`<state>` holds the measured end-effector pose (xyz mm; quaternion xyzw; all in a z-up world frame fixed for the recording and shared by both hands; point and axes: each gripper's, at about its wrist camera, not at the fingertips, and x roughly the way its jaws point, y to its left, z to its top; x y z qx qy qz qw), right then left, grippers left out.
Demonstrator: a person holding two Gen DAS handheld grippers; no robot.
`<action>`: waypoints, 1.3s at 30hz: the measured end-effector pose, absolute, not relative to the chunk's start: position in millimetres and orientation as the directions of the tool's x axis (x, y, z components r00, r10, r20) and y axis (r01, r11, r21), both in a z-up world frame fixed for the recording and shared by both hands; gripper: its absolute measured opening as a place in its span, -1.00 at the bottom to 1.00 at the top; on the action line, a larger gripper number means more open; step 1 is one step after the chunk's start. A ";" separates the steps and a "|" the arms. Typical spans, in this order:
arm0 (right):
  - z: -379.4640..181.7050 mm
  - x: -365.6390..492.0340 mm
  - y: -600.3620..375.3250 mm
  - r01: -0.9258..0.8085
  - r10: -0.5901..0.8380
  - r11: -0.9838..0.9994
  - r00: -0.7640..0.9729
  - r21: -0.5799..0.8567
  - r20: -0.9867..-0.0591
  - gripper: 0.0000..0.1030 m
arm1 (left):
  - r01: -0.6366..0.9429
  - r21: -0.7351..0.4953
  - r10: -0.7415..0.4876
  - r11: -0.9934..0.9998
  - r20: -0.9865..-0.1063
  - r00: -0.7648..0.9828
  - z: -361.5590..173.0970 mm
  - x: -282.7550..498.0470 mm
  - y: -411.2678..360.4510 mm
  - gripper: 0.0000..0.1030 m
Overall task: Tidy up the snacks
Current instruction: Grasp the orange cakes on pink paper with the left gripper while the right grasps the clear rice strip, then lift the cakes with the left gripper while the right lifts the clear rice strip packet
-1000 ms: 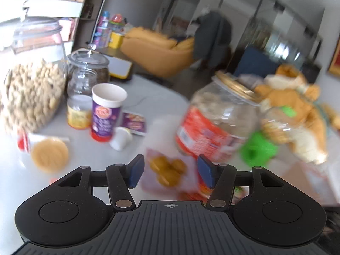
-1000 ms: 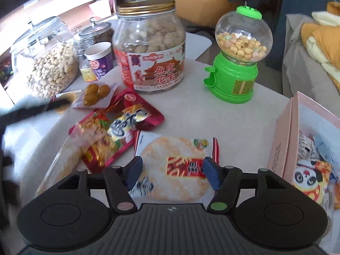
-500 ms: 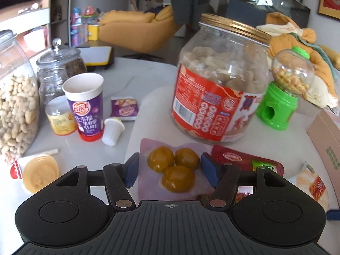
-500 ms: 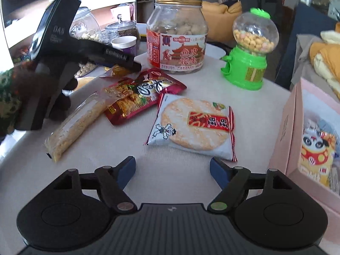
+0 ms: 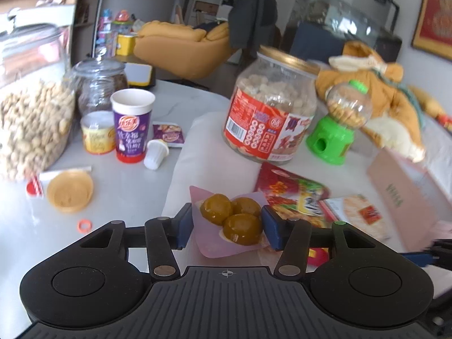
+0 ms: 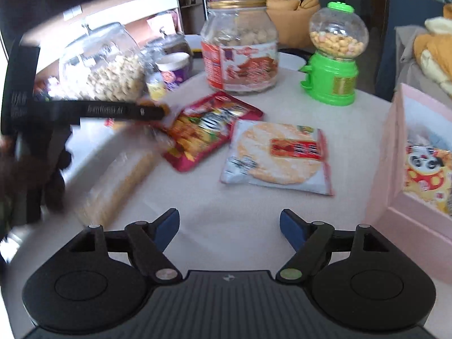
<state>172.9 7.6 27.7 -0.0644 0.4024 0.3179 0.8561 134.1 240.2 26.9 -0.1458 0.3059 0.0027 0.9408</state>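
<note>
A clear pink packet holding three yellow-brown balls (image 5: 231, 217) sits between the blue pads of my left gripper (image 5: 226, 226). Its jaws are closing, and both pads press the packet's sides so that the film curls up. The right wrist view shows that gripper's fingers (image 6: 158, 111) from the side, over the left part of the table. My right gripper (image 6: 229, 226) hangs open over bare cloth with nothing between its jaws. Ahead of it lie a rice cracker packet (image 6: 276, 155), a red snack packet (image 6: 209, 130) and a long pale packet (image 6: 118, 186).
An open pink box (image 6: 395, 169) with snack packets inside stands at the right. At the back are a gold-lidded jar (image 6: 240, 48) and a green candy dispenser (image 6: 333, 56). A big peanut jar (image 5: 28, 113), a purple cup (image 5: 131, 127) and small tubs crowd the left.
My left gripper has come forward around the packet of balls and its jaws have narrowed onto it. The right gripper has drawn back from the rice cracker packet, with its jaws wider.
</note>
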 end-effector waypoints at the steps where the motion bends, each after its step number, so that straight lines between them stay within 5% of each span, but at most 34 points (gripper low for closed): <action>1: 32.1 171.7 13.9 -0.602 0.509 0.783 0.471 0.159 -0.721 0.53 | -0.095 -0.292 -0.092 0.952 -0.567 0.819 29.4 125.5 242.3 0.11; 7: 35.3 165.7 66.5 -0.640 0.581 0.727 0.377 0.250 -0.722 0.46 | -0.133 -0.384 -0.095 0.914 -0.520 0.849 38.1 81.6 257.7 0.11; 10: 28.3 154.0 79.9 -0.666 0.580 0.706 0.349 0.240 -0.736 -0.16 | -0.133 -0.426 -0.113 0.895 -0.503 0.857 40.8 65.4 259.0 0.11; 14: 33.5 140.8 59.0 -0.664 0.568 0.714 0.365 0.221 -0.738 -0.44 | -0.096 -0.462 -0.160 0.881 -0.485 0.859 36.1 46.2 238.7 0.11; 28: 32.5 106.8 -60.9 -0.548 0.415 0.831 0.490 0.100 -0.766 -0.39 | -0.050 -0.460 -0.220 0.887 -0.513 0.830 -1.9 32.1 164.4 0.11; 31: 28.3 105.9 -48.5 -0.560 0.400 0.826 0.513 0.058 -0.759 -0.27 | -0.069 -0.429 -0.189 0.901 -0.530 0.827 -3.3 32.3 160.8 -0.37; 39: 13.5 130.8 -21.6 -0.547 0.398 0.836 0.553 0.042 -0.732 -0.09 | -0.056 -0.405 -0.184 0.913 -0.531 0.827 -4.8 29.8 157.5 -0.36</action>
